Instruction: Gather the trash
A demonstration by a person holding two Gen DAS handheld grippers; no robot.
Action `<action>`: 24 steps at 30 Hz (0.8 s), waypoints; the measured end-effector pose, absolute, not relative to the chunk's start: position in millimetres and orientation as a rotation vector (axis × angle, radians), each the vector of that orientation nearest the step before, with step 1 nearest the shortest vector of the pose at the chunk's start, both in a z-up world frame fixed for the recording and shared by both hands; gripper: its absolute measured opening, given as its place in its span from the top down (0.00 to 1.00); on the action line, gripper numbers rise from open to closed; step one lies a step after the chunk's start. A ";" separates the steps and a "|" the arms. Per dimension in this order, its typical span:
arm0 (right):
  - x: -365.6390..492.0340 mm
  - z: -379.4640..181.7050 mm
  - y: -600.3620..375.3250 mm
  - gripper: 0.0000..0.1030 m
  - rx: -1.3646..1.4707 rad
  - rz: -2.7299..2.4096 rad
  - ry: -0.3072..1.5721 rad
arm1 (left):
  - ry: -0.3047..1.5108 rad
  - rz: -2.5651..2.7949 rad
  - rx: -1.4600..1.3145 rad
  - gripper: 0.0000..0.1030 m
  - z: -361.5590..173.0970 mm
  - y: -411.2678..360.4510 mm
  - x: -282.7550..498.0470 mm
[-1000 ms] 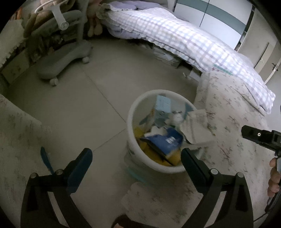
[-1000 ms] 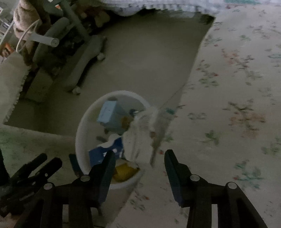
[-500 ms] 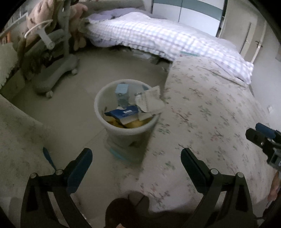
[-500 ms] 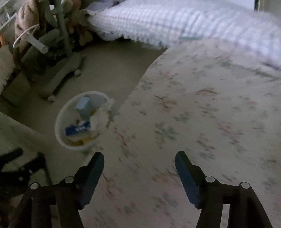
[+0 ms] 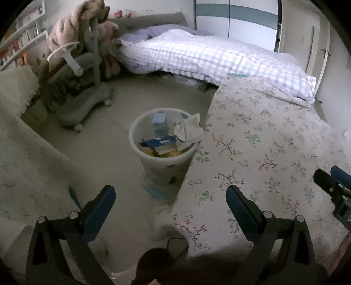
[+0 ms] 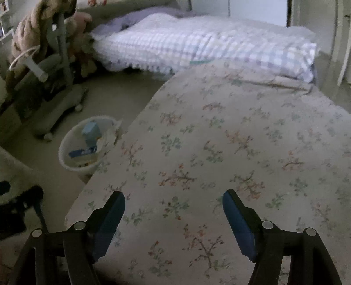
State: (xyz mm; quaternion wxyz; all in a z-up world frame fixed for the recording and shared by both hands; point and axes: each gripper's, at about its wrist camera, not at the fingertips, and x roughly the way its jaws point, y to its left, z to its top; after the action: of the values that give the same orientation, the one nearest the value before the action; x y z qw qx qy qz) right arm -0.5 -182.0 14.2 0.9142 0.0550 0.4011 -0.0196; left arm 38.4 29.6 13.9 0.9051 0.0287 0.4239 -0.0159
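White wastebasket [image 5: 163,153] stands beside the floral-covered counter [image 5: 263,153], handy for trash; crumpled paper [image 5: 188,130] overhangs its rim; left claw [image 5: 170,198] and right claw [image 6: 173,207] both spread apart, empty.

bin [image 5: 140,128] contents beneath the crumpled paper [image 5: 189,129] hidden, labels unreadably small

The room is dim. A bed [image 5: 208,57] with a purple and white checked blanket [image 5: 219,59] is the big thing here. Behind the bed stands a white wardrobe [image 5: 234,19] with a blue-green stripe. In front of the bed lies a flowery cover [image 5: 263,142]. The grey floor [image 5: 109,142] spreads out to the left of the bed. A grey chair on wheels [image 5: 81,92] stands there, with a brown fluffy throw [image 5: 68,28] on it. Bookshelves [image 5: 24,41] are further left.
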 end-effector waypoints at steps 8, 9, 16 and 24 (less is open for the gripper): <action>-7.4 6.4 -187.4 0.25 0.151 -0.058 0.840 | 0.846 -0.022 0.031 0.01 16.8 37.1 30.8; -7.8 5.5 -188.8 0.25 0.158 -0.059 0.842 | 0.849 -0.023 0.031 0.01 16.2 36.4 31.0; -8.1 3.6 -185.6 0.25 0.141 -0.063 0.856 | 0.850 -0.020 0.030 0.01 16.5 38.4 30.7; -6.9 4.0 -177.7 0.25 0.094 -0.065 0.854 | 0.851 -0.017 0.019 0.01 15.9 38.2 30.9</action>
State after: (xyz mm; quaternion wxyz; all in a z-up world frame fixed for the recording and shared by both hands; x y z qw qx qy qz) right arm -6.9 -177.7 4.0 0.9086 0.0457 0.4140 -0.0314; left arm 30.9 38.2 15.9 0.9108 0.0093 0.4127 -0.0080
